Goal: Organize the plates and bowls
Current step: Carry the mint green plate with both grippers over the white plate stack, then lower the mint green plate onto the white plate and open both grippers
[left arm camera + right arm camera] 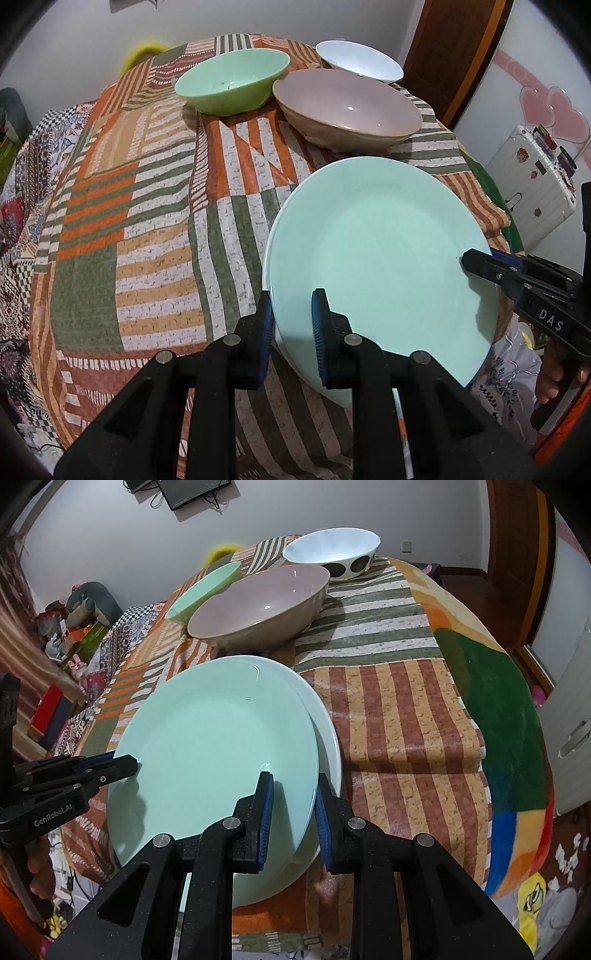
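The left gripper [125, 766], marked "GenRobot.AI", and the right gripper [471, 260], marked "DAS", both clamp the mint plate [380, 254].

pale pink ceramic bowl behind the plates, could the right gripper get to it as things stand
Probably not yet. The right gripper is shut on the rim of the mint green plate, so it is occupied. Otherwise, the striped cloth between the plates and the pale pink ceramic bowl lies bare.
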Demonstrator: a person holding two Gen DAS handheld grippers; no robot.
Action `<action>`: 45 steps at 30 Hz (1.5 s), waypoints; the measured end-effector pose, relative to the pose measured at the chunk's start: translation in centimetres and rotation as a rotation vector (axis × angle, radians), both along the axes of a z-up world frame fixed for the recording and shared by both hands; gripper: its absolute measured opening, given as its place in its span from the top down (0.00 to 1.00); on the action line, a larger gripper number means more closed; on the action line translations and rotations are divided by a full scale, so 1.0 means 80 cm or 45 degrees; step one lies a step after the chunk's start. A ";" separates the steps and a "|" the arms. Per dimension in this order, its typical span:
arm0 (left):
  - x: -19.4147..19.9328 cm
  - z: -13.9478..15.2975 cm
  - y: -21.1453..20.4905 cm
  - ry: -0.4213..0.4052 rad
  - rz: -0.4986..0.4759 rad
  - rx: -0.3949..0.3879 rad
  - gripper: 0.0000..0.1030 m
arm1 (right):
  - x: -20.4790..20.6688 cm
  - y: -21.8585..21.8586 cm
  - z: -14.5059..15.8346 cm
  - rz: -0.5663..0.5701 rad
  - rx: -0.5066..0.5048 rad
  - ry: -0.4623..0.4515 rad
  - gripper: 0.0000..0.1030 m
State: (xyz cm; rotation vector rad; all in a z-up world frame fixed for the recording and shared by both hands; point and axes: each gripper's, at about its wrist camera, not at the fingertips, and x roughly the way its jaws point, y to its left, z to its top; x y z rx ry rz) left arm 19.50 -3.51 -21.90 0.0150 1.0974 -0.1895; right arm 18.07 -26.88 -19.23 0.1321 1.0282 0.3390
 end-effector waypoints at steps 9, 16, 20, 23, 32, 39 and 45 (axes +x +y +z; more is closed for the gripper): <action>0.005 -0.003 0.000 -0.005 0.015 0.036 0.81 | 0.000 0.005 -0.001 0.013 -0.020 -0.013 0.80; 0.004 -0.016 0.003 0.024 0.027 0.021 0.81 | -0.001 0.010 -0.002 0.012 -0.024 -0.016 0.81; 0.004 -0.017 0.003 0.027 0.032 0.013 0.80 | 0.000 0.013 -0.001 0.006 -0.045 -0.027 0.81; 0.003 -0.017 0.003 0.028 0.029 0.010 0.78 | 0.000 0.018 0.000 0.008 -0.089 -0.050 0.81; -0.001 -0.008 0.001 0.033 -0.002 -0.040 0.61 | -0.001 0.018 0.009 -0.014 -0.158 -0.091 0.79; -0.009 0.036 0.009 -0.083 -0.005 -0.055 0.55 | -0.001 0.008 0.038 -0.011 -0.157 -0.158 0.71; -0.008 0.086 0.012 -0.266 0.002 -0.046 0.46 | 0.008 0.004 0.062 -0.034 -0.102 -0.222 0.61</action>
